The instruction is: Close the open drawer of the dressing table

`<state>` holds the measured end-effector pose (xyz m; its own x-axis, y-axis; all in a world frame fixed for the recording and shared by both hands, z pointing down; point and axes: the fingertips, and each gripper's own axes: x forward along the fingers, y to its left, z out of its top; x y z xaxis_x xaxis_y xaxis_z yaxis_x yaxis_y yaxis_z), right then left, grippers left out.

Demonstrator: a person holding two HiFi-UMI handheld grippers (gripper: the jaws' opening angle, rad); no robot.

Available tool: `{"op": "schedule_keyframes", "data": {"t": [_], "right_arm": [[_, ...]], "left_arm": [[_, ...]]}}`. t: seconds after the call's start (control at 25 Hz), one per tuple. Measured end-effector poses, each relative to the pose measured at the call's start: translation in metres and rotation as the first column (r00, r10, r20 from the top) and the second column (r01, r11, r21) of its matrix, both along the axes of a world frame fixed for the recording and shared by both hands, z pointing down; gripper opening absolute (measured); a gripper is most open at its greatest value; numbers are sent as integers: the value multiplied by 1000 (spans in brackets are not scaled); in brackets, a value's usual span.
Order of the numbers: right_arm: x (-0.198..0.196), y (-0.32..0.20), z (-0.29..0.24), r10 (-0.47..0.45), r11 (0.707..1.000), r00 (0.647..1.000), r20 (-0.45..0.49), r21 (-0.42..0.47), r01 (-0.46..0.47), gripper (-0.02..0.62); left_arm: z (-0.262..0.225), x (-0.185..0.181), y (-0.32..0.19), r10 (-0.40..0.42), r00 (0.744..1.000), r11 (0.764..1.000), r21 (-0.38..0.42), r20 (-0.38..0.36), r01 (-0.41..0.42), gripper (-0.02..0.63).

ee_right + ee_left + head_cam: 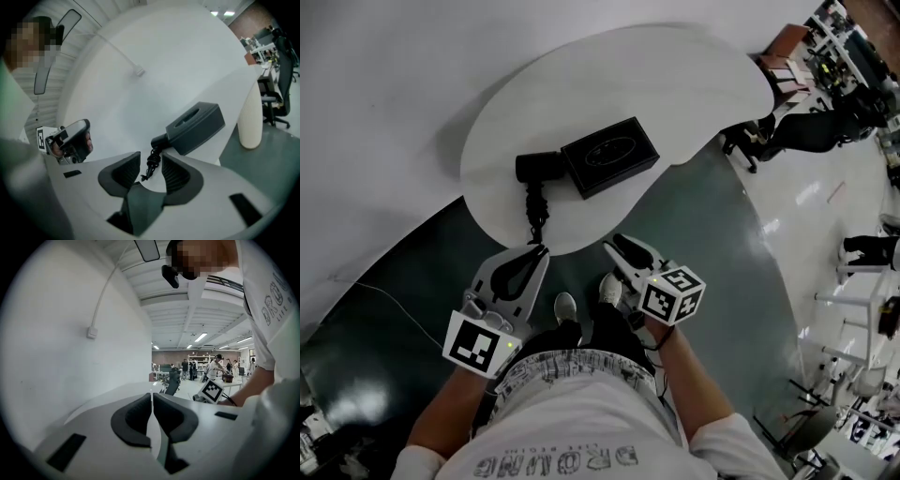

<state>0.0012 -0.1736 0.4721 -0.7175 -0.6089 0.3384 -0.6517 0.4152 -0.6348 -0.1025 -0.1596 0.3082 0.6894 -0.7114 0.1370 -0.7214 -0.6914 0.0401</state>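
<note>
hovering both tools at 6 o'clock edge of dressing table (694, 84); drawer not in view. left gripper (532, 255) pinched nearly together, right gripper (617, 246) narrowly apart, both empty. next: locating drawer front, pushing in.

Desk (609, 75): plain white top, no pattern.
Box (610, 156): black, with a faint paler mark on the lid.
Hair dryer (538, 169): black.
Cord (536, 211): black, coiled.
Floor (712, 234): dark grey-green, with glossy pale glints at the right.
Wall (375, 112): white.
Left claw (536, 253): white shell, black pads.
Right claw (617, 244): white shell, black pads.
Left marker cube (478, 342): black squares on white.
Right marker cube (673, 292): black squares on white.
Shirt (581, 441): white with dark lettering.
Shorts (572, 366): white with fine black marks, perhaps a print; too small to read.
Shoes (565, 306): pale grey to white.
</note>
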Motion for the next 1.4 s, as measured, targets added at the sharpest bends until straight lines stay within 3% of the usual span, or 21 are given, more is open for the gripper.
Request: {"op": "schedule_keyframes", "data": {"t": [0.4, 0.6, 0.96, 1.4], "right_arm": [[-10, -1, -103, -13, 984, 1000, -1, 180, 13, 141], [-19, -4, -133, -18, 972, 1000, 5, 234, 17, 140], [-31, -3, -171, -28, 950, 999, -35, 311, 38, 132], [-34, -8, -193, -25, 939, 999, -34, 343, 35, 103]], "left_arm": [[-36, -16, 1, -14, 998, 997, 71, -54, 17, 32], [-40, -28, -3, -35, 997, 997, 65, -72, 39, 32], [-45, -42, -11, -44, 994, 995, 80, -98, 52, 32], [-52, -44, -19, -41, 994, 994, 100, -103, 51, 32]]}}
